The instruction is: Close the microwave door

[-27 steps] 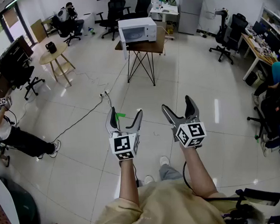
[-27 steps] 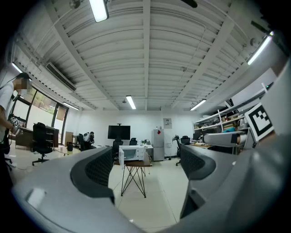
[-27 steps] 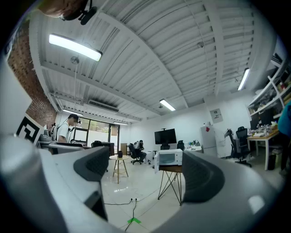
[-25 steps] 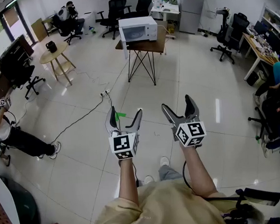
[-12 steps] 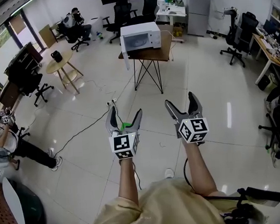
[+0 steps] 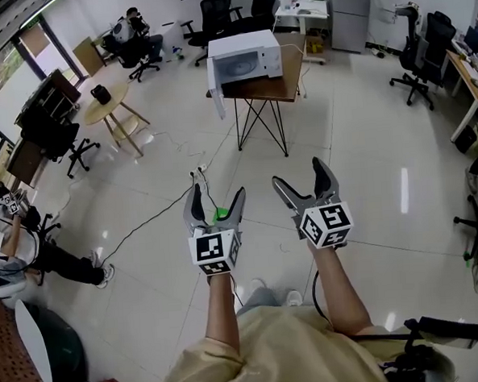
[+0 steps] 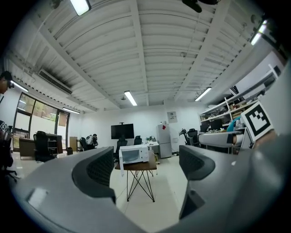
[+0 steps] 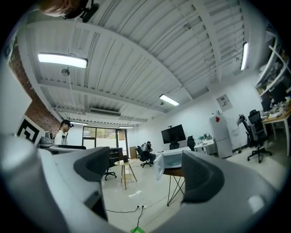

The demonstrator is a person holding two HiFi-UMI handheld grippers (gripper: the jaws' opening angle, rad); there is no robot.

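Note:
A white microwave (image 6: 247, 56) stands on a brown table (image 6: 287, 80) with thin black legs, far ahead across the tiled floor. Its door (image 6: 216, 91) hangs open at the left side. Both grippers are held out over the floor, well short of the table. My left gripper (image 6: 217, 197) is open, its jaws closing slightly, with nothing between them. My right gripper (image 6: 300, 178) is open and empty too. The left gripper view frames the microwave (image 7: 134, 154) and its door (image 7: 121, 163) between the jaws. In the right gripper view the microwave (image 8: 175, 159) and its door (image 8: 158, 167) sit beside the right jaw.
A round wooden table (image 6: 108, 101) and office chairs (image 6: 58, 137) stand at the left. A black cable (image 6: 156, 215) crosses the floor toward a green tape mark (image 6: 221, 215). A seated person (image 6: 17, 256) is at the far left. More chairs (image 6: 424, 50) stand at the right.
Both grippers have been carried forward across the floor toward the microwave table, which now looks nearer. The jaws of both stay apart and empty.

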